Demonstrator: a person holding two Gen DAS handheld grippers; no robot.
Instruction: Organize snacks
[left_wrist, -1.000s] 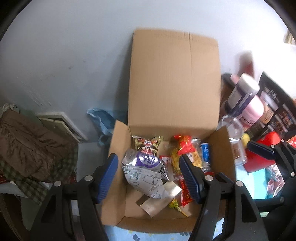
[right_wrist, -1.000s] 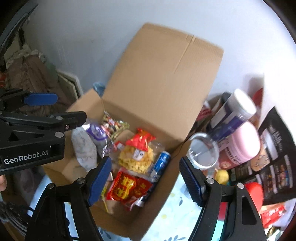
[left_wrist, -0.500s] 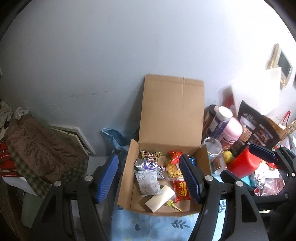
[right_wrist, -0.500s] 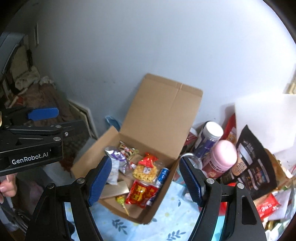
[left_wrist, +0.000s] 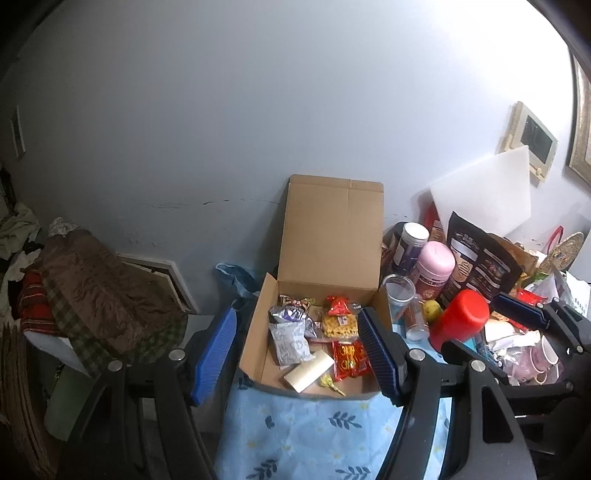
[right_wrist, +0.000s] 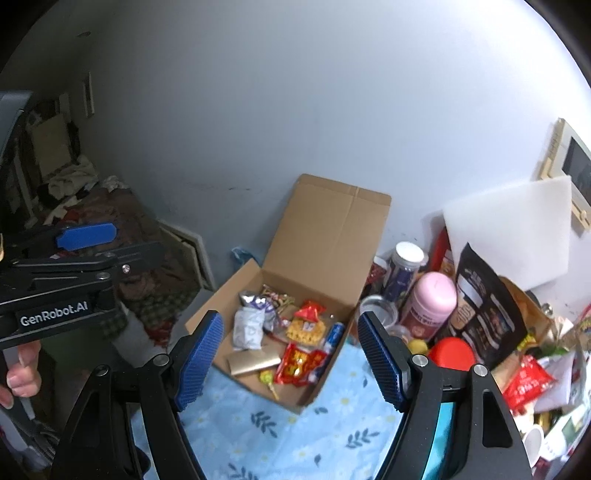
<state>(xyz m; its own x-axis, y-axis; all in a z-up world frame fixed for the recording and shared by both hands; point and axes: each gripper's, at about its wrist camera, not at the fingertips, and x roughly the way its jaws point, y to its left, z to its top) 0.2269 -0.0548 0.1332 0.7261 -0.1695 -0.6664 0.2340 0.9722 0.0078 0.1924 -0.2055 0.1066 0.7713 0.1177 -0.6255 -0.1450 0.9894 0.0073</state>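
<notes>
Left of the cardboard box (left_wrist: 325, 236) hangs the left gripper (left_wrist: 295, 354), jaws spread and empty, the snacks (left_wrist: 325, 332) lie inside the box, and to its right the right gripper (right_wrist: 290, 358) is likewise agape, beside the pink jar (right_wrist: 428, 306).

Cluttered home room: heaped clothing (left_wrist: 92, 295) at left, floral tablecloth (left_wrist: 314, 435) at bottom centre, framed wall panel (left_wrist: 532, 138) at upper right.
</notes>
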